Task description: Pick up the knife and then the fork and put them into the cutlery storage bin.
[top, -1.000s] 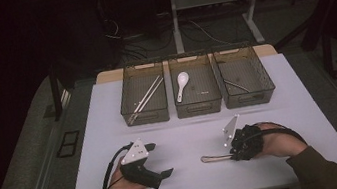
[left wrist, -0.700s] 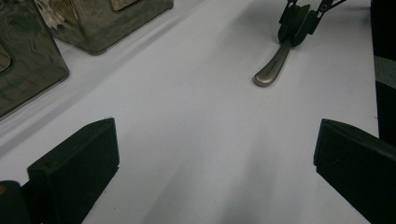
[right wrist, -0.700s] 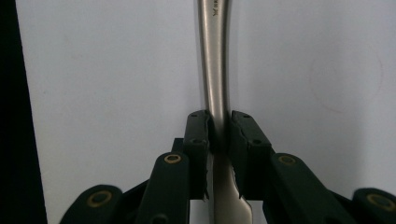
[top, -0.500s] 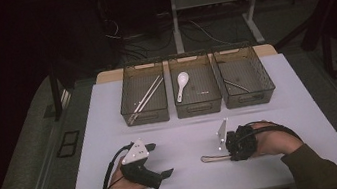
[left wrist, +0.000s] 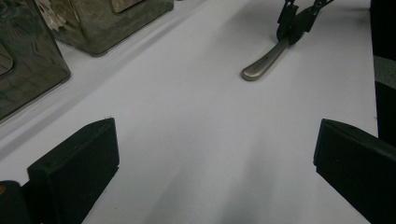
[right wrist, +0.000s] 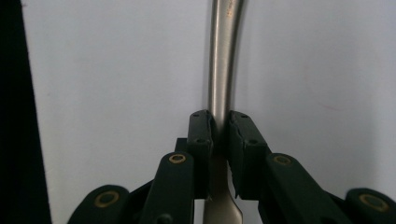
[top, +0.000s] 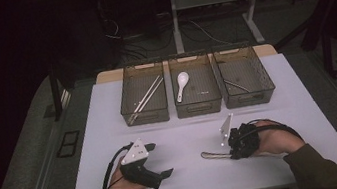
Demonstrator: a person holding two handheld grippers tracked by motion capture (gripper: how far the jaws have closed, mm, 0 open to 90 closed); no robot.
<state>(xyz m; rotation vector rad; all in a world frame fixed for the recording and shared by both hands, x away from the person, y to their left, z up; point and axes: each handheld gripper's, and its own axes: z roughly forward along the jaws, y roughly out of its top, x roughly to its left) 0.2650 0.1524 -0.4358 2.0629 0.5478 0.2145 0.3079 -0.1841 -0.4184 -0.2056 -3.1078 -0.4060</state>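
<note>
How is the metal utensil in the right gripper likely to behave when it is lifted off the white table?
The metal utensil looks like solid polished steel, so probably stiff. Its smooth, narrow handle could slip or pivot between the right gripper fingers, which clamp it on two thin sides. The long free end suggests it may droop if the grip is loose.

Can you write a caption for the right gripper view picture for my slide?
Right hand-held gripper shut on a metal utensil handle lying on the white table.

no text, label or number can be read anywhere.
</note>
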